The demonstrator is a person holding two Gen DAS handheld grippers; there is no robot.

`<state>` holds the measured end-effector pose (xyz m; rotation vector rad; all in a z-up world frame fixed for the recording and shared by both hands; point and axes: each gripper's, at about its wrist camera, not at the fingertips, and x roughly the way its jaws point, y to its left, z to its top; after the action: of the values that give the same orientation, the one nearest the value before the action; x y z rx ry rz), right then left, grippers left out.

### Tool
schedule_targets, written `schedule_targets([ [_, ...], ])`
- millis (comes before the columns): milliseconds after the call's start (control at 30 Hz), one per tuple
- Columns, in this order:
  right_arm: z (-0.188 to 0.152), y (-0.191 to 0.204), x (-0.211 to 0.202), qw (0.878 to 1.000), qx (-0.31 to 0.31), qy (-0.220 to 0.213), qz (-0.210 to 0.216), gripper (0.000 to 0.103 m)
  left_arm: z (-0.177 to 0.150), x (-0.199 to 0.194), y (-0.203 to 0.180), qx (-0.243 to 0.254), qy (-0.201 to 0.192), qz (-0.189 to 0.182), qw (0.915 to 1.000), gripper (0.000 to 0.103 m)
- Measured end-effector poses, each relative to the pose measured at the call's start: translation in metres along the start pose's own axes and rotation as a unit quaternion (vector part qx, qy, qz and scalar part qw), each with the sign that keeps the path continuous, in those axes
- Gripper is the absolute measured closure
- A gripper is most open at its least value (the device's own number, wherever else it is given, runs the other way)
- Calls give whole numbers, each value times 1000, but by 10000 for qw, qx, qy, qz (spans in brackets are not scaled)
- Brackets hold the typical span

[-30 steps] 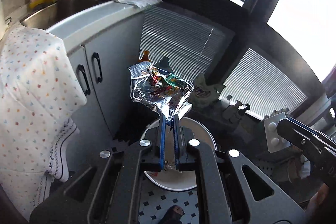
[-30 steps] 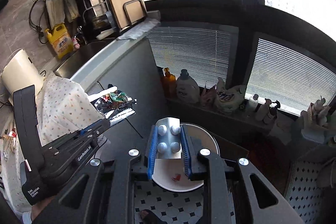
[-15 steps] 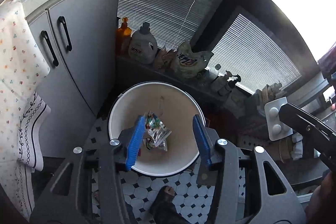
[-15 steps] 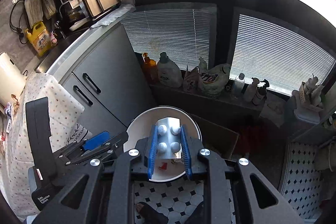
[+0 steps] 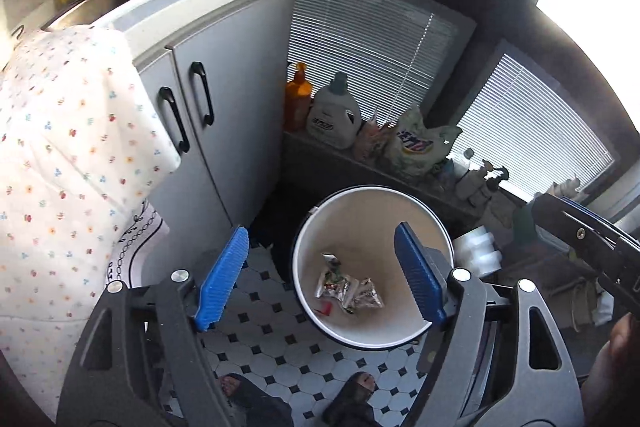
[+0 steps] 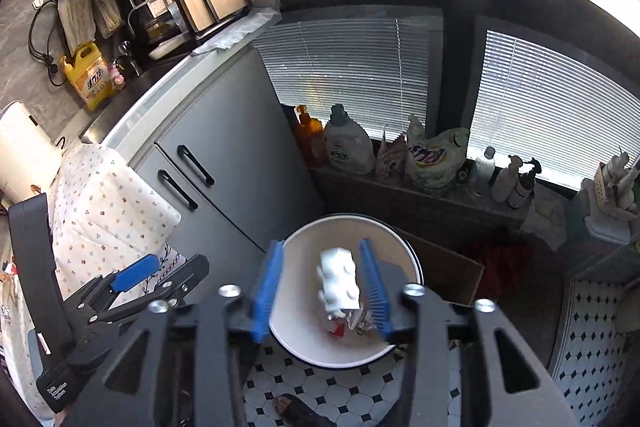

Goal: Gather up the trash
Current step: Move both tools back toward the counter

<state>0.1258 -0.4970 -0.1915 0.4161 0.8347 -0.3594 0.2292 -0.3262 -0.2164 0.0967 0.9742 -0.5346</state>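
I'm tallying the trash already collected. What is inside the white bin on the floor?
In the white bin: crumpled foil wrappers and a small red scrap. A blurred blister pack between the right gripper's open jaws covers part of it.

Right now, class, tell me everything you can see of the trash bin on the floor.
The bin is round and open-topped, white or cream inside with a dark rim, plastic by its look. It stands upright on the black-and-white tiled floor, near the grey cabinet. At its bottom lie a crumpled foil wrapper and a small red scrap. A blurred white blister pack shows above its opening, between the right gripper's open jaws.
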Motion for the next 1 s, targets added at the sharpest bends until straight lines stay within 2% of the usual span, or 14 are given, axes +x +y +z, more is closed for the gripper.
schedule_targets([
  [200, 0, 8, -3, 9999, 41, 116, -10, 47, 1, -12, 14, -100, -84, 92, 9999, 21],
  [367, 3, 25, -20, 9999, -75, 1, 114, 28, 8, -41, 31, -250, -327, 283, 9988, 16],
  [500, 12, 50, -40, 9990, -216, -233, 323, 18, 17, -75, 51, -385, -650, 503, 9959, 9],
  [600, 18, 74, -52, 9969, -381, -361, 585, 16, 23, -104, 70, -519, -916, 737, 9917, 6],
  [667, 22, 91, -60, 9948, -508, -444, 760, 11, 25, -124, 85, -636, -1073, 907, 9880, 6],
  [800, 25, 127, -71, 9899, -716, -585, 1076, 9, 25, -153, 118, -913, -1229, 1189, 9810, 6],
  [1000, 28, 183, -79, 9814, -1016, -627, 1505, 8, 14, -203, 170, -1388, -1540, 1647, 9643, 6],
])
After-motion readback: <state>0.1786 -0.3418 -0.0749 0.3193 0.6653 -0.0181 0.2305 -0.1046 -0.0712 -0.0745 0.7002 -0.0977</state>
